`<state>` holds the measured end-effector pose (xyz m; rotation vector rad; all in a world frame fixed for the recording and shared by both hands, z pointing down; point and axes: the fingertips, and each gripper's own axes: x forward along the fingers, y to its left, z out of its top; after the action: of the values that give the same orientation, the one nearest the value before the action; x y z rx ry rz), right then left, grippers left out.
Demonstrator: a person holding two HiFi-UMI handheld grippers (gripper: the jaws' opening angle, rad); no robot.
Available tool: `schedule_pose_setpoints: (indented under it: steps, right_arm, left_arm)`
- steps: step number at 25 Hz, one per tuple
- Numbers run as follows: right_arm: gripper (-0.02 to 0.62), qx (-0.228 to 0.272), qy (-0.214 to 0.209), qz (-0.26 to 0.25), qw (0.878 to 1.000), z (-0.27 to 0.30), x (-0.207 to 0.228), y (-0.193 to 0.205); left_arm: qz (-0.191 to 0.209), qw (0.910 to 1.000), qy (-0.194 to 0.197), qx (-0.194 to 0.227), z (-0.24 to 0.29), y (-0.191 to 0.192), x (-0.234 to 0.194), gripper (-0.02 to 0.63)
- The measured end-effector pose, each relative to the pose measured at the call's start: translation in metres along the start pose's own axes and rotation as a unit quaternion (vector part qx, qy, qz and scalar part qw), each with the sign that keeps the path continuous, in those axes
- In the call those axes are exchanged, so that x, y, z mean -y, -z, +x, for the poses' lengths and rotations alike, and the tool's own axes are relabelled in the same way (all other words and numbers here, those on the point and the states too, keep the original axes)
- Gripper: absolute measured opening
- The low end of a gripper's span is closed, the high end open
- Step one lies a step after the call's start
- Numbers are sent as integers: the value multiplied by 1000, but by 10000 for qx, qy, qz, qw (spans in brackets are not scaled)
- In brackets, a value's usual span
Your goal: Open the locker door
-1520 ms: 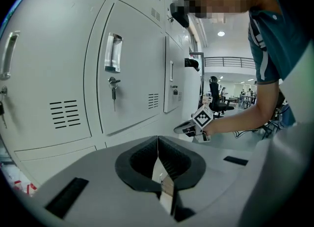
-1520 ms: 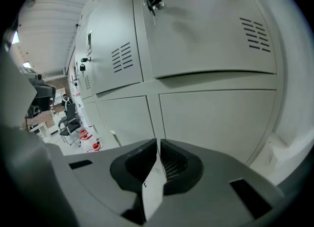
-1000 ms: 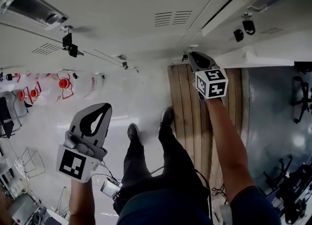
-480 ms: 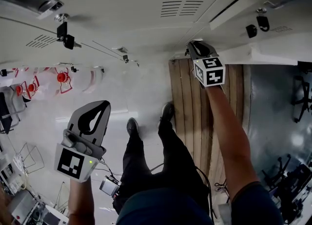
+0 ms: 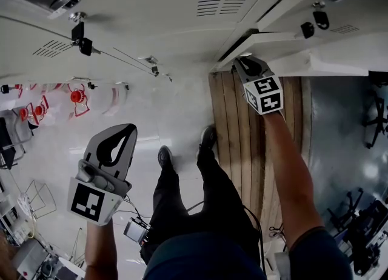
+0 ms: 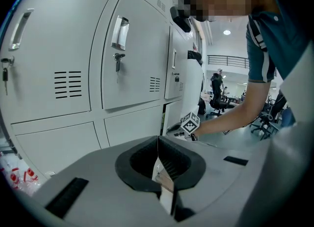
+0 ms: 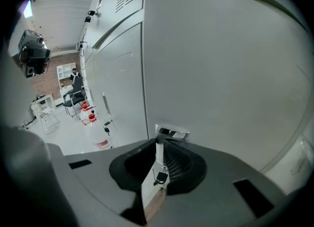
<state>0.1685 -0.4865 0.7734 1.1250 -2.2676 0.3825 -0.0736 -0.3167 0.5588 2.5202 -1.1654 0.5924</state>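
Right claw [image 7: 159, 143] was clenched on the thin chrome handle [image 7: 171, 133] of the locker door [image 7: 225, 73], pinched at the very tips. In the head view a dark gap ran along the door's edge, so it looked just ajar. Left claw [image 6: 158, 146] was clenched on nothing, well away from the door.

Judgement: the door was sheet metal, stiff and light, and should swing freely on its hinges. The handle was smooth and narrow, likely slippery. Best to take it deeper and pull straight out from the door, or the tips might slide off.
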Motion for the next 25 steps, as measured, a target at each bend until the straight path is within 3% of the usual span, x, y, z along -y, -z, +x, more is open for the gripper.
schedule_pose_setpoints:
  steps: [10,22,23,24,25]
  right_arm:
    - [40,69,65,281,9996,-57,-16,43]
    - [42,-145,769,749,9941,-88,-29,72]
    - [82,-176,830,843,9928,-88,-30,74]
    - [189,-195,895,978,9910,-88,-31,74]
    - [207,-190,972,1135,9886,-88,-32,74]
  left_arm:
    - [131,9998,150,25,-5,-6,10,18]
    - [221,9995,231,45,-17,-8,4,18]
    - [230,9994,238,53,-17,-8,3,18]
    - [231,9994,243,58,-17,-8,2,18]
    - [232,9994,244,56,-18,-8,1,18]
